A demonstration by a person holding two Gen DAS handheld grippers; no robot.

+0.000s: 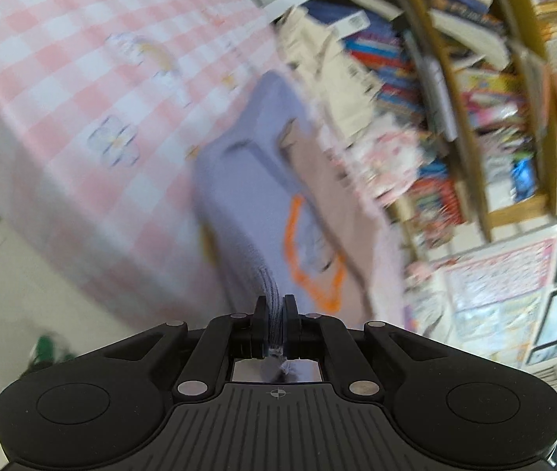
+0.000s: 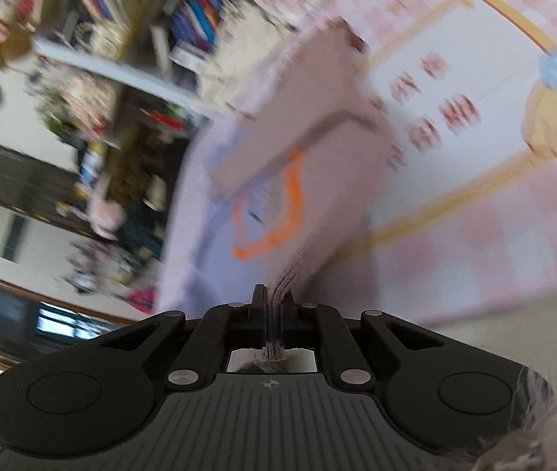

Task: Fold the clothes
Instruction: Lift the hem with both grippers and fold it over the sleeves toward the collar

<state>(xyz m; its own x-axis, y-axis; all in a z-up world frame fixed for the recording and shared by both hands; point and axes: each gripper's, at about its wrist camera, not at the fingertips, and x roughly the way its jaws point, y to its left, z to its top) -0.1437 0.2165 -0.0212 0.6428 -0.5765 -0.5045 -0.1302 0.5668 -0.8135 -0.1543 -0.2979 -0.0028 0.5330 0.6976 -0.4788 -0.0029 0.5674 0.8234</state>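
Stretching lengthwise away from both claws (image 1: 275, 306) (image 2: 273, 298), lavender garment (image 1: 239, 180) (image 2: 208, 196).

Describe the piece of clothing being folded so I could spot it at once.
Find the bed with the pink checked cover, in front of crowded bookshelves. The garment stretches over it, its edge pinched in both jaws. It is pale lilac, with a bright orange outline printed on it.

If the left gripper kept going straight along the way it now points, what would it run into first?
Most likely the lilac garment itself: the left gripper is shut on its edge, and the cloth stretches straight ahead. Beyond it lies the pink checked bedcover, though blur makes depth uncertain.
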